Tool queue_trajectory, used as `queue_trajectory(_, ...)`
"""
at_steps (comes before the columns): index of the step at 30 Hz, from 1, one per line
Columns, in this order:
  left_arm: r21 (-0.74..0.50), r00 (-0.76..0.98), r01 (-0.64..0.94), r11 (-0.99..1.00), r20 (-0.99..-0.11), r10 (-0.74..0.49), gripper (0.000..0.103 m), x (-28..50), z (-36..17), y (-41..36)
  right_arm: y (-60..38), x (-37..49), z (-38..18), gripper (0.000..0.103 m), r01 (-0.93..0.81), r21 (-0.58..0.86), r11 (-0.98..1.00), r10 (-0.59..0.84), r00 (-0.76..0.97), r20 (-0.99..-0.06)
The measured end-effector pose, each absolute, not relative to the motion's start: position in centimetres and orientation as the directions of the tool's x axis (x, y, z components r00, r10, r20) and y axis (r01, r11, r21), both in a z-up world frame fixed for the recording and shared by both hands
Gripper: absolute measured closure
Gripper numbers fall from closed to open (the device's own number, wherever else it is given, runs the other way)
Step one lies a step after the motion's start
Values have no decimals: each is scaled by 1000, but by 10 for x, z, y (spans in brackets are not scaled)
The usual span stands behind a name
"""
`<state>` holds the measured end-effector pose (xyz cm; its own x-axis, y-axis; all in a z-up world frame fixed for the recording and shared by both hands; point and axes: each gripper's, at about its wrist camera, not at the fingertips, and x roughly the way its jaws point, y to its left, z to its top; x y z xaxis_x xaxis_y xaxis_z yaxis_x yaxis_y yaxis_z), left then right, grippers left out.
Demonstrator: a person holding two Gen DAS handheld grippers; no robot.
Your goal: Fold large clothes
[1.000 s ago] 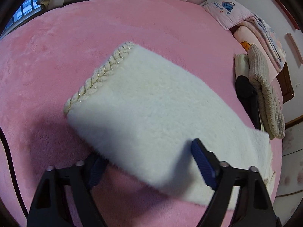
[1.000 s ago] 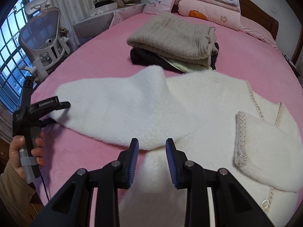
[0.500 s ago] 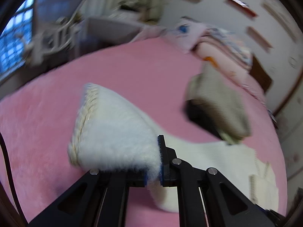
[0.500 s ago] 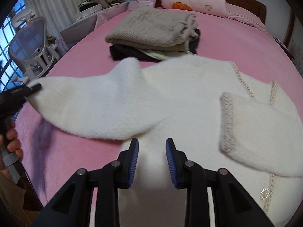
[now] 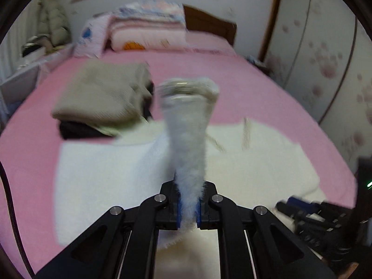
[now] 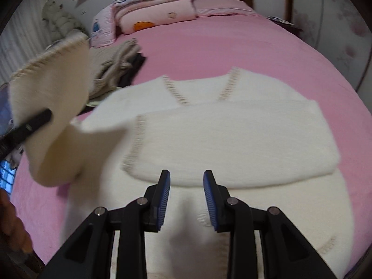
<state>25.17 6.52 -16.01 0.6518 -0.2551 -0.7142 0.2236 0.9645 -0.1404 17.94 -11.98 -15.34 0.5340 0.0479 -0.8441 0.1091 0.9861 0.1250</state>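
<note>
A white fluffy cardigan [image 6: 232,204] lies flat on the pink bed [image 6: 232,46], neckline toward the headboard. One sleeve [image 6: 232,139] is folded across its chest. My left gripper [image 5: 188,200] is shut on the other sleeve [image 5: 188,134], which is raised off the bed with its braided cuff [image 5: 188,88] hanging beyond the pads. In the right wrist view that lifted sleeve [image 6: 51,107] hangs at the left with a black finger [image 6: 34,123] across it. My right gripper [image 6: 187,197] hovers over the cardigan's lower body, open, with nothing between its pads.
A stack of folded clothes [image 5: 102,95], beige on black, lies on the bed beside the cardigan's shoulder. Folded quilts and pillows [image 5: 148,30] are piled at the wooden headboard. A wardrobe [image 5: 325,58] lines the right wall. A person's hand [image 6: 11,227] shows at the lower left.
The left gripper closed on the outstretched sleeve, lifted it off the bed and swung it over the cardigan. The right gripper slid across above the cardigan, its jaws unchanged.
</note>
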Motion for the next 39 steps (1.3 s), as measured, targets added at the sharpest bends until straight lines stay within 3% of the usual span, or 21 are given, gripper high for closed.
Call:
queue_trajectory(3,-99,540,269,958,-808,-235,94,260,-212,32,-141,171,-167,73,140,128,982,40,506,-861)
queue_trajectory(5,-69,476,281,957,-856,-201,87,262,-236,21,-152,166,-176,73,152,142,978,52,485,-873)
queue_trajectory(7,-52,464,286,957,-866,-186,84,259,-242,21,-156,165,-182,73,151,173,973,84,467,-880)
queue_trajectory(8,-72,455,296,952,-866,-207,73,258,-238,23,-158,165,-184,73,149,193,970,105,461,-881)
queue_trajectory(9,-98,441,300,949,-868,-229,55,257,-235,24,-158,164,-184,73,142,225,964,137,460,-878)
queue_trajectory(11,-157,438,300,941,-854,-282,39,252,-219,33,-157,165,-182,73,127,272,954,186,461,-867)
queue_trajectory(14,-150,503,308,940,-813,-294,30,230,-190,39,-147,171,-172,73,84,339,937,260,479,-838)
queue_trajectory(18,-151,583,260,954,-762,-280,30,207,-160,70,-132,187,-163,70,36,407,913,341,482,-807)
queue_trajectory(22,-116,641,132,985,-748,-173,28,195,-162,114,-119,210,-167,66,-4,435,901,388,457,-800)
queue_trajectory(29,-179,567,-99,979,-819,-92,28,184,-210,196,-104,246,-205,66,5,470,883,437,362,-824)
queue_trajectory(35,-183,528,-177,967,-847,-63,28,182,-241,217,-89,261,-219,66,-38,455,890,436,363,-824)
queue_trajectory(36,-182,522,-182,966,-850,-61,28,187,-246,217,-84,262,-218,67,-52,425,904,414,362,-836)
queue_trajectory(38,-180,519,-184,966,-852,-59,28,192,-251,213,-75,261,-214,88,-96,379,921,387,351,-853)
queue_trajectory(39,-171,517,-189,967,-854,-50,28,197,-251,211,-72,260,-207,88,-113,368,923,383,353,-854)
